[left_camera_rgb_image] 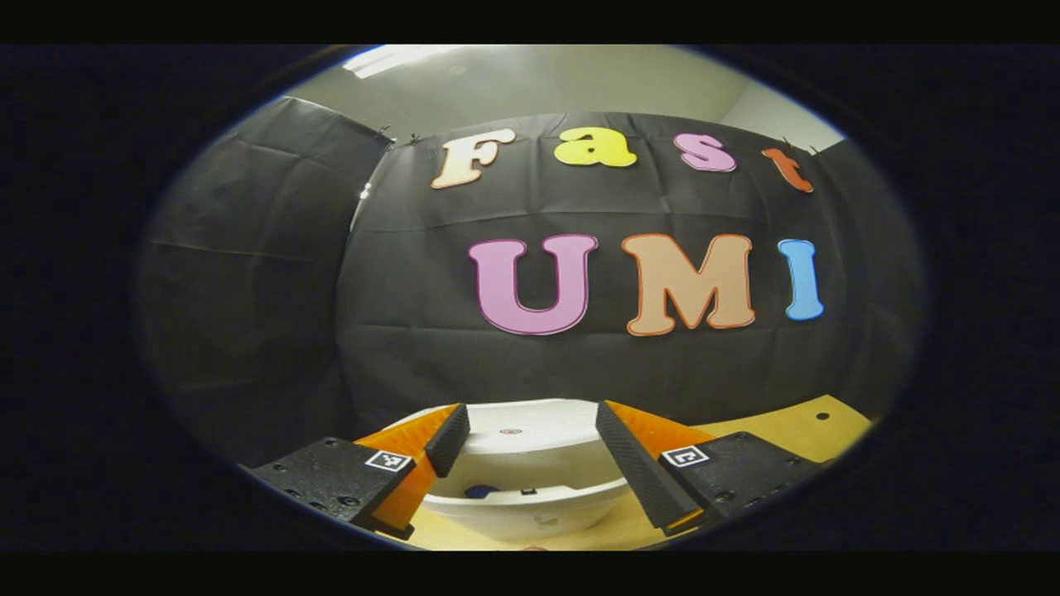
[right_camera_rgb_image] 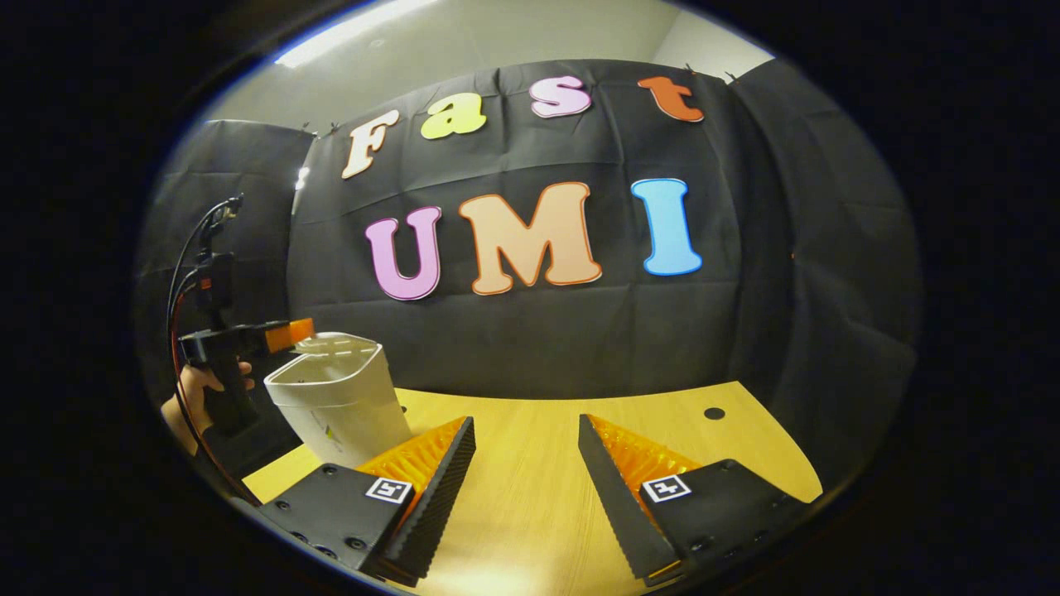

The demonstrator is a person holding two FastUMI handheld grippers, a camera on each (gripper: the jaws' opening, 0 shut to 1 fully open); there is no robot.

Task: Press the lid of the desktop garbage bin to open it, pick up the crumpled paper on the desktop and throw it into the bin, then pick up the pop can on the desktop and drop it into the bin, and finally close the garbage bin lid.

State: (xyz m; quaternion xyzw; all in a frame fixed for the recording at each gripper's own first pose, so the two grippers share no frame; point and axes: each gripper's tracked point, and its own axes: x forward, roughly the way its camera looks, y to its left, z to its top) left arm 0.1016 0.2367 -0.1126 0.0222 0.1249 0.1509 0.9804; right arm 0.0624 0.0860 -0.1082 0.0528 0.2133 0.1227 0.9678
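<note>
Two sets of fingers stand wide and empty, the left gripper [left_camera_rgb_image: 523,463] hovering just over the bin [left_camera_rgb_image: 530,488] on the surface [right_camera_rgb_image: 530,497]; its light, stiff plastic lid likely needs only a gentle press.

wooden desktop [right_camera_rgb_image: 530,488] | dark hole [right_camera_rgb_image: 714,412] in it | ceiling light [right_camera_rgb_image: 348,33]

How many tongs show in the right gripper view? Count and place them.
2. The right tongs sit open at the bottom, over the table; the left tongs at left, in a hand, near the bin.
</note>
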